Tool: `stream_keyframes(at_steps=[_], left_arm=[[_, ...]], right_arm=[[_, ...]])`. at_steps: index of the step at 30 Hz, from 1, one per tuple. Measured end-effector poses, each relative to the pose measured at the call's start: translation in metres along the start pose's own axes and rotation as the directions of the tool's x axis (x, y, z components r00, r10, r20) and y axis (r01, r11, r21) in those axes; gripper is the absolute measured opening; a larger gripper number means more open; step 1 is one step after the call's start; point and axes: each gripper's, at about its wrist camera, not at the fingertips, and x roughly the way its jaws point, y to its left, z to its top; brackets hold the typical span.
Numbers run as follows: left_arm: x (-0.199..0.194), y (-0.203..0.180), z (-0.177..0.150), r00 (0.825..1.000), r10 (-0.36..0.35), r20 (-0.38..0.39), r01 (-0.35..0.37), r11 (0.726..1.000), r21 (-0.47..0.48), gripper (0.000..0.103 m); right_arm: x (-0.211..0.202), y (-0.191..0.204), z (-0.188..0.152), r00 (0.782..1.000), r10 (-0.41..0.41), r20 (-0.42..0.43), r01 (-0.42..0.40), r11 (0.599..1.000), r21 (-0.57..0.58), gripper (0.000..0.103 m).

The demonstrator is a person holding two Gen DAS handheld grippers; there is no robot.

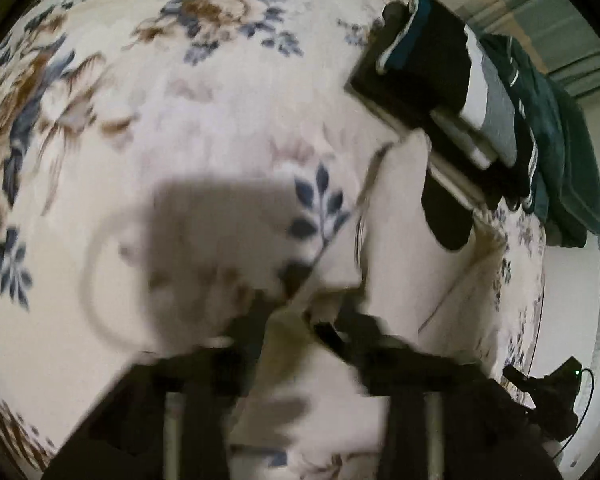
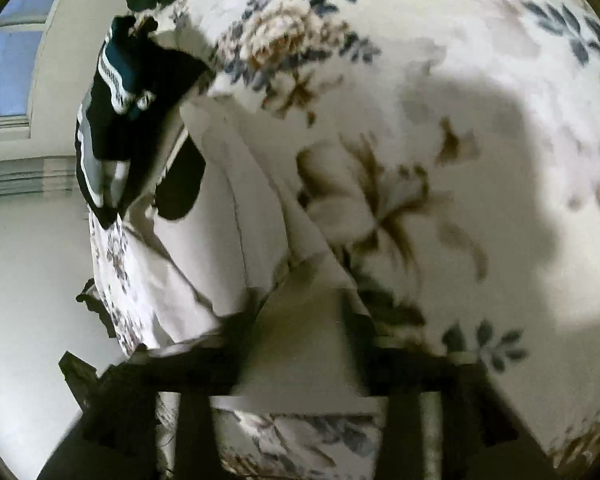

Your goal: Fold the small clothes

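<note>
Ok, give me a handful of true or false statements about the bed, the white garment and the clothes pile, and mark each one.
1. The bedspread has a floral print. True.
2. The white garment lies neatly folded on the pile. False: it is lifted, with both grippers holding it.
3. The left gripper has white cloth between its fingers. True.
4. The clothes pile is all white. False: it holds black, teal, grey and white pieces.
5. The right gripper hangs open over bare bedspread. False: white cloth sits between its fingers.
</note>
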Motion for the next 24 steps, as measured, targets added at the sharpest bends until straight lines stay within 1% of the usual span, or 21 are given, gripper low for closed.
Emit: stream_keyframes(at_steps=[2, 4, 6, 8, 10, 11, 12, 13, 14, 15, 16, 19, 20, 22, 24], left_arm=[[-0.005, 0.005, 0.001, 0.999, -0.009, 0.031, 0.009, 1.000, 0.002, 0.060], [-0.007, 0.011, -0.004, 0.999, 0.012, 0.034, -0.012, 1.000, 0.016, 0.060], [0.001, 0.018, -0.016, 0.999, 0.035, 0.003, -0.035, 0.999, 0.025, 0.060], [0.012, 0.027, -0.032, 0.998, 0.035, -0.053, -0.034, 0.999, 0.017, 0.060], [0.021, 0.042, -0.053, 0.994, -0.003, -0.111, -0.001, 0.999, -0.037, 0.060], [0.027, 0.051, -0.066, 0.989, -0.048, -0.141, 0.034, 0.995, -0.098, 0.060], [0.030, 0.057, -0.074, 0.985, -0.080, -0.152, 0.058, 0.988, -0.143, 0.060], [0.032, 0.062, -0.081, 0.982, -0.111, -0.152, 0.082, 0.979, -0.189, 0.060], [0.033, 0.068, -0.088, 0.980, -0.142, -0.141, 0.107, 0.967, -0.233, 0.060], [0.034, 0.071, -0.092, 0.979, -0.163, -0.122, 0.126, 0.955, -0.268, 0.060], [0.035, 0.072, -0.093, 0.978, -0.177, -0.108, 0.138, 0.946, -0.294, 0.060], [0.043, 0.072, -0.090, 0.978, -0.185, -0.097, 0.142, 0.930, -0.339, 0.060], [0.044, 0.072, -0.089, 0.979, -0.183, -0.092, 0.142, 0.928, -0.344, 0.060], [0.044, 0.067, -0.086, 0.980, -0.179, -0.085, 0.140, 0.930, -0.338, 0.060], [0.043, 0.063, -0.085, 0.982, -0.175, -0.072, 0.143, 0.937, -0.319, 0.058]], right_arm=[[-0.004, -0.004, -0.005, 1.000, -0.016, 0.002, 0.016, 1.000, -0.023, 0.059], [-0.002, -0.010, -0.010, 0.999, -0.031, -0.019, 0.030, 0.999, -0.026, 0.059], [0.007, -0.025, -0.022, 0.997, -0.050, -0.060, 0.049, 0.999, -0.013, 0.059], [0.015, -0.041, -0.033, 0.993, -0.055, -0.104, 0.058, 0.998, 0.028, 0.059], [0.020, -0.058, -0.046, 0.990, -0.009, -0.138, 0.022, 0.995, 0.098, 0.059], [0.021, -0.065, -0.052, 0.990, 0.014, -0.142, 0.005, 0.992, 0.130, 0.059], [0.023, -0.074, -0.059, 0.989, 0.044, -0.144, -0.018, 0.985, 0.173, 0.059], [0.025, -0.080, -0.065, 0.987, 0.074, -0.142, -0.044, 0.977, 0.208, 0.059], [0.030, -0.089, -0.072, 0.982, 0.129, -0.137, -0.089, 0.960, 0.267, 0.063], [0.034, -0.095, -0.077, 0.979, 0.155, -0.136, -0.108, 0.948, 0.299, 0.067], [0.042, -0.101, -0.082, 0.971, 0.196, -0.133, -0.140, 0.928, 0.345, 0.067], [0.063, -0.109, -0.090, 0.955, 0.271, -0.122, -0.200, 0.889, 0.412, 0.067], [0.069, -0.110, -0.091, 0.947, 0.305, -0.102, -0.234, 0.870, 0.434, 0.067], [0.074, -0.108, -0.091, 0.935, 0.346, -0.081, -0.275, 0.848, 0.453, 0.067], [0.078, -0.105, -0.091, 0.929, 0.364, -0.063, -0.296, 0.836, 0.463, 0.067]])
